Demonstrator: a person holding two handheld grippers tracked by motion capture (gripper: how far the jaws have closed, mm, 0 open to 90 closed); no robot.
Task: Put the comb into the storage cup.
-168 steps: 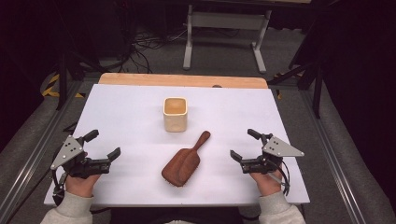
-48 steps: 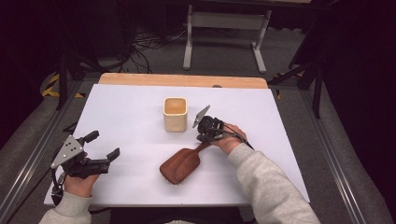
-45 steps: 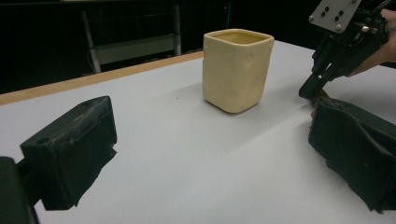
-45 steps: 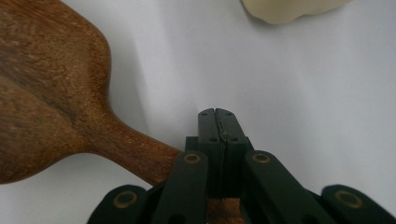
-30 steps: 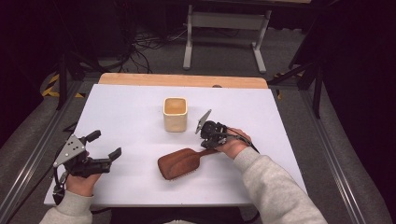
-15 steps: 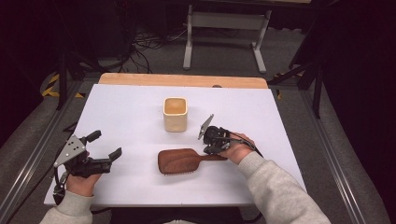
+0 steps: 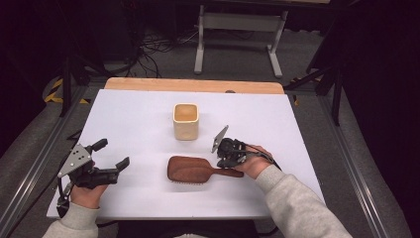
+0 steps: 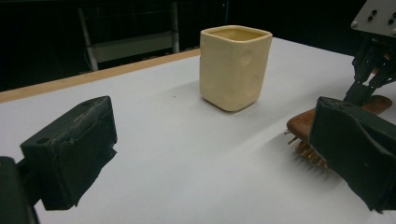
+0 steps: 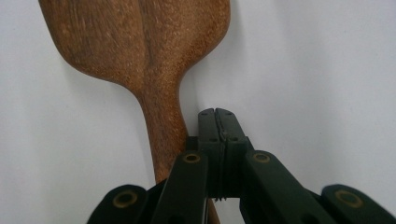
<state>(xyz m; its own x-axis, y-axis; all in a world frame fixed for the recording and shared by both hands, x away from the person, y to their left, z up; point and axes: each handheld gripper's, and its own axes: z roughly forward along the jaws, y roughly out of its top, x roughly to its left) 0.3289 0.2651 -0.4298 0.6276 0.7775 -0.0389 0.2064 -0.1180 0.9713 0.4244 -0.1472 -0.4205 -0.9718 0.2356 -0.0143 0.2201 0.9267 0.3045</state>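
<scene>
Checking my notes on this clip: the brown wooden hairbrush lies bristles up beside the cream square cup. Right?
Not quite. The left gripper view shows the brown wooden hairbrush lying bristles down on the white table. It does lie beside the cream square cup.

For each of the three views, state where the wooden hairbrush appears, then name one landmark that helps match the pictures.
High view: wooden hairbrush lies centre, near the front edge.
Left gripper view: its bristled head sits at right, behind a jaw.
Right gripper view: its back fills the top left.
Shared landmark: the cream cup.
</scene>
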